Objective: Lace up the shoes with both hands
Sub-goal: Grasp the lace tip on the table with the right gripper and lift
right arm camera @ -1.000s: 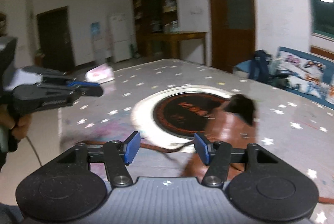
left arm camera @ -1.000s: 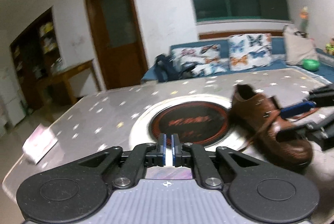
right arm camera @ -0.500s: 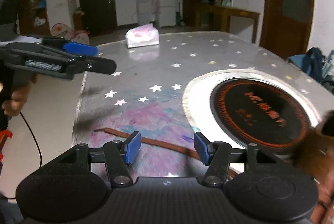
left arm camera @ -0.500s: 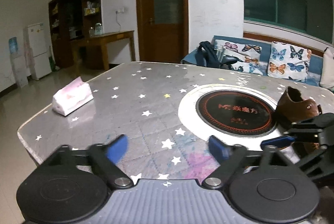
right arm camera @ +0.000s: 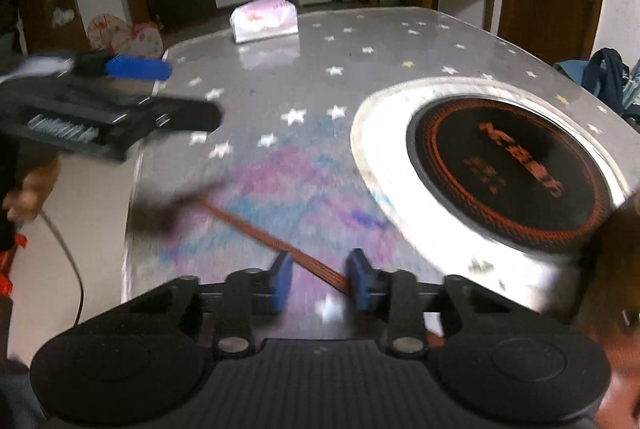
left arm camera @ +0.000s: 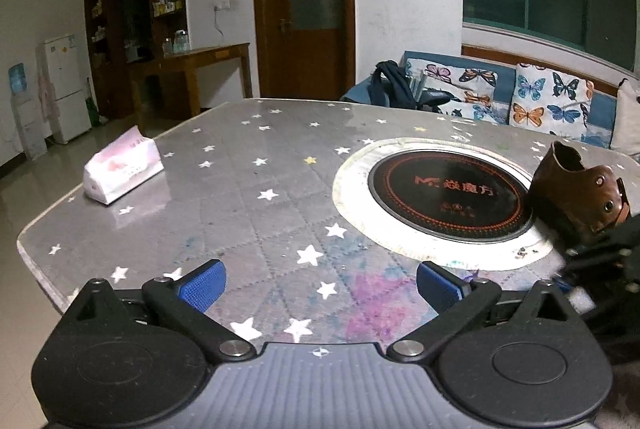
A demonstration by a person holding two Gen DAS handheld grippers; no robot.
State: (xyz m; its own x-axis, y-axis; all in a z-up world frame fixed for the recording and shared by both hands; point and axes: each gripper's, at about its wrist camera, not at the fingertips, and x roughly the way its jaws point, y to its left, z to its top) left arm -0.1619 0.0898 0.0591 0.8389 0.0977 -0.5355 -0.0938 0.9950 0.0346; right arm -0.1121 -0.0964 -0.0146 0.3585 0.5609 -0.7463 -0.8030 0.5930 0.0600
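A brown leather shoe (left arm camera: 576,189) stands at the right edge of the round cooktop (left arm camera: 444,189), heel toward the sofa; in the right wrist view it is a blurred brown mass (right arm camera: 616,269) at the right. My left gripper (left arm camera: 318,283) is wide open and empty above the near table edge. My right gripper (right arm camera: 320,279) is open, low over the table, with the brown lace (right arm camera: 256,229) running between its pads (right arm camera: 362,281). The lace stretches left across the purple-stained mat. The left gripper shows in the right wrist view (right arm camera: 100,109) at the left.
A pink-and-white tissue pack (left arm camera: 122,169) lies at the far left of the starred grey table (left arm camera: 240,189). A sofa with butterfly cushions (left arm camera: 548,101) stands behind. The table's near-left edge (right arm camera: 132,189) drops to the floor.
My left gripper opened wide and swung left, away from the shoe. My right gripper moved down over the lace, which now lies between its pads.
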